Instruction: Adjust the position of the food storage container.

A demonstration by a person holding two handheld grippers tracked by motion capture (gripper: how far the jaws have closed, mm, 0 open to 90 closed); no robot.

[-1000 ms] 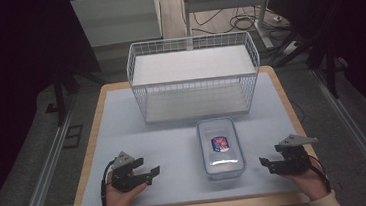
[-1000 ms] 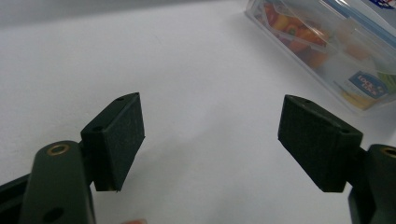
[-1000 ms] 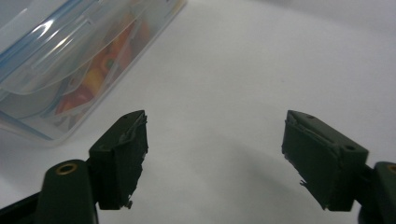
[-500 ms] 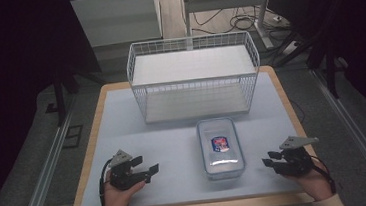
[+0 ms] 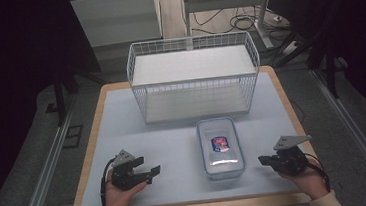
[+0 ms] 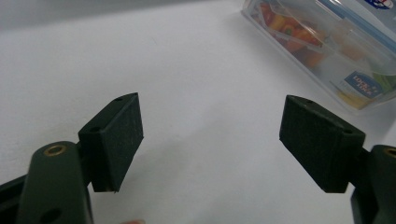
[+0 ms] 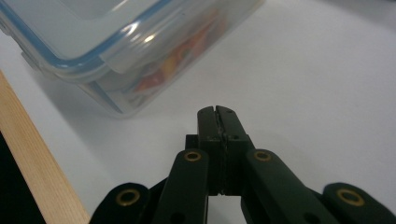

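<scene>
A: Item one, clear lidded container (image 5: 220, 148), food inside, blue-trimmed lid with a label. Location?

B: Flat on the white-covered counter (image 5: 122, 123), near the front edge, just in front of the wire basket (image 5: 194, 77) and apart from it. Long axis runs front to back, from the person toward the basket.

A: Item two, left tool (image 5: 149, 172)?

B: Resting on the counter to the container's left, aimed at its long left side. Jaws stand wide, nothing between them; in the left gripper view the container (image 6: 327, 46) sits ahead and off toward the upper right.

A: Item three, right tool (image 5: 262, 161)?

B: On the counter to the container's right, tip pointing at the long right side. Its jaws have just been closing and now meet pad to pad, gripping nothing. In the right gripper view the container (image 7: 130, 51) lies close ahead, upper left of the tool (image 7: 217, 110).

A: Which sits nearer?

B: By my reading the right tool, just beside the wall; the left is farther off. The container lies between the two, so a grasp across its short width seems the likely call.
</scene>
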